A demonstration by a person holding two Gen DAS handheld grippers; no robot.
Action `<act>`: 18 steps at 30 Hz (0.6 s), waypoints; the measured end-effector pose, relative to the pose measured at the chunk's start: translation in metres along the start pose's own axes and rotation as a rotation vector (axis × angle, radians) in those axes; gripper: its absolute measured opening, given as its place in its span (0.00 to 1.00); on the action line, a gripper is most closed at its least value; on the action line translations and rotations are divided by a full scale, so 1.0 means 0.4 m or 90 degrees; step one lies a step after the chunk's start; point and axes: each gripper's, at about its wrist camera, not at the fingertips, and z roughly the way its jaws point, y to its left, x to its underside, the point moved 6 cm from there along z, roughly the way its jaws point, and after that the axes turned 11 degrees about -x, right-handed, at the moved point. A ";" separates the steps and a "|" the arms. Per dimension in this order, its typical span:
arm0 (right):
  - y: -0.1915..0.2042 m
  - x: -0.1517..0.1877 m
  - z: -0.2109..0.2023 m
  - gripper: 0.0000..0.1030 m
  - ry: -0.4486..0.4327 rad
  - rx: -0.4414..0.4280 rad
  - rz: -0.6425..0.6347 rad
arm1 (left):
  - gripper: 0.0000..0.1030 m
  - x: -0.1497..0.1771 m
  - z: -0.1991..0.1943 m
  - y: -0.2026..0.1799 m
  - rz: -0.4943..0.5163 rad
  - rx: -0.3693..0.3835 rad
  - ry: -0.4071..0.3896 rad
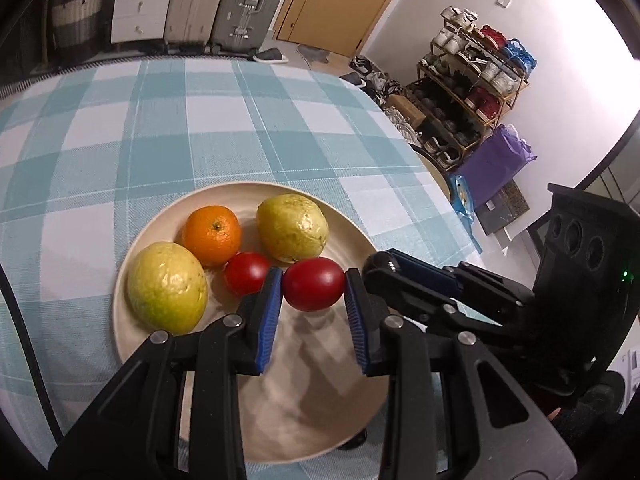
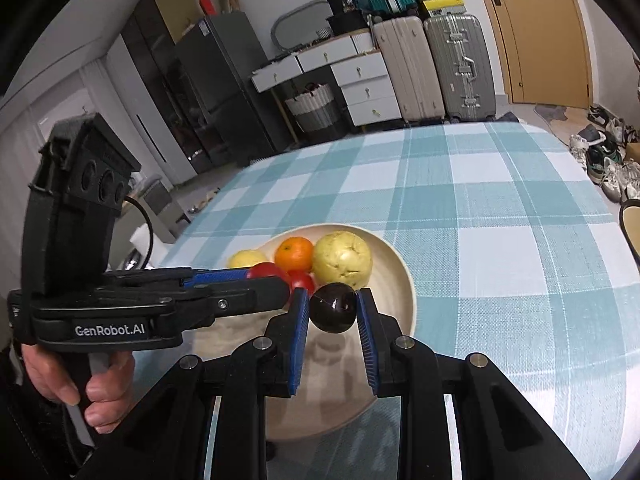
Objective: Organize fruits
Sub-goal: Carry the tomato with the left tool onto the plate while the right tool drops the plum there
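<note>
Reading "GenRobot.AI" on left tool [image 2: 276,276], gripping tomato [image 1: 313,284].

Both wrist views: plate [image 1: 352,236] close below.

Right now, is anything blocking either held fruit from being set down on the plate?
Nothing visible. The left gripper holds a red tomato and the right gripper a dark plum, both over the plate's bare near side; the other fruits sit farther back.

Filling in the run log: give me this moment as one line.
left gripper: shut on red tomato | right gripper: shut on dark plum | both over plate | orange on plate
</note>
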 end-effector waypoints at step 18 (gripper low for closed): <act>-0.045 -0.023 0.030 0.48 -0.008 0.005 0.001 | 0.28 -0.025 0.028 0.029 -0.039 0.010 0.004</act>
